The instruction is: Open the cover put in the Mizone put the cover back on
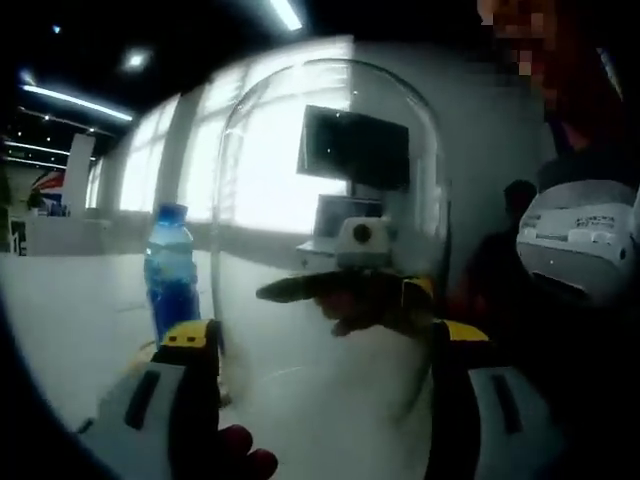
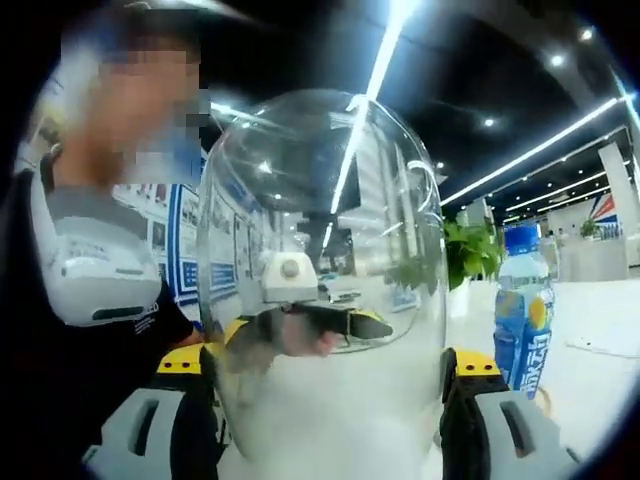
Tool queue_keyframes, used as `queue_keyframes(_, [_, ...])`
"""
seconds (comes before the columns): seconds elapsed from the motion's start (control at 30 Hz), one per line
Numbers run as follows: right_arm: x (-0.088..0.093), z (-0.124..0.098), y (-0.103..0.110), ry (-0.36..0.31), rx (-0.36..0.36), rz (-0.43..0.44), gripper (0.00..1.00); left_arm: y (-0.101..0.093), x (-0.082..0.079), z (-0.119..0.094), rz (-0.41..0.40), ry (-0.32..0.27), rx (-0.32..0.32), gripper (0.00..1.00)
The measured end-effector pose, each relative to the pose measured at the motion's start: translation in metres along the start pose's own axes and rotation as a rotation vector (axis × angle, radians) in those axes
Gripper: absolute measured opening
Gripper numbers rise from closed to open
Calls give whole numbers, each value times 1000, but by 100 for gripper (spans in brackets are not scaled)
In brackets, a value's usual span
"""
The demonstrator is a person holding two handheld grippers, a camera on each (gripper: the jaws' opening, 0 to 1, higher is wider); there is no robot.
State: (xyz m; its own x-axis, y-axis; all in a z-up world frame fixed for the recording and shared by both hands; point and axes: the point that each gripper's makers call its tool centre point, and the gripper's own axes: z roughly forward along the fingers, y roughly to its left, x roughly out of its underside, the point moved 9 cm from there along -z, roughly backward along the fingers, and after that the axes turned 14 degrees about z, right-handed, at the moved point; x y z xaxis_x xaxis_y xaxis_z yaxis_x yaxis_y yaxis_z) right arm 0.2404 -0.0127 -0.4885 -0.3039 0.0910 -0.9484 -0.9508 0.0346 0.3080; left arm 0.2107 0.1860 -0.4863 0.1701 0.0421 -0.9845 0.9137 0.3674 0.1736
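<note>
A clear glass dome cover stands upright between the jaws of my left gripper, which presses on its two sides. From the opposite side my right gripper clamps the same cover. Through the glass each view shows the other gripper's dark jaws. The Mizone bottle, blue with a blue cap, stands upright on the white table just left of the cover in the left gripper view. In the right gripper view the bottle stands to the right of the cover, apart from it.
The white table stretches away behind the bottle. A person in dark clothes with a white device on the chest stands close behind the cover. A green plant and a monitor are in the background.
</note>
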Motion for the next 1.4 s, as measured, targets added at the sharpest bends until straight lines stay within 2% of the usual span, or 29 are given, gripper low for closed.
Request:
queue_keyframes(0.23, [-23, 4, 6, 6, -7, -39, 86, 4, -22, 2, 18, 19, -6, 73])
queue_keyframes(0.33, [-34, 6, 9, -5, -5, -64, 87, 7, -33, 3, 39, 8, -19, 74])
queue_keyframes(0.43, [-49, 10, 11, -22, -3, -59, 87, 12, -49, 3, 39, -23, -35, 75])
queue_keyframes(0.83, [-116, 14, 19, -42, -27, -101, 87, 32, -107, 12, 49, -24, -63, 75])
queue_keyframes(1.17, [-160, 18, 11, -85, -37, -136, 87, 57, -148, 24, 101, -35, -74, 76])
queue_keyframes(1.4, [-184, 23, -7, -62, -34, -157, 87, 85, -166, 32, 151, -22, -76, 76])
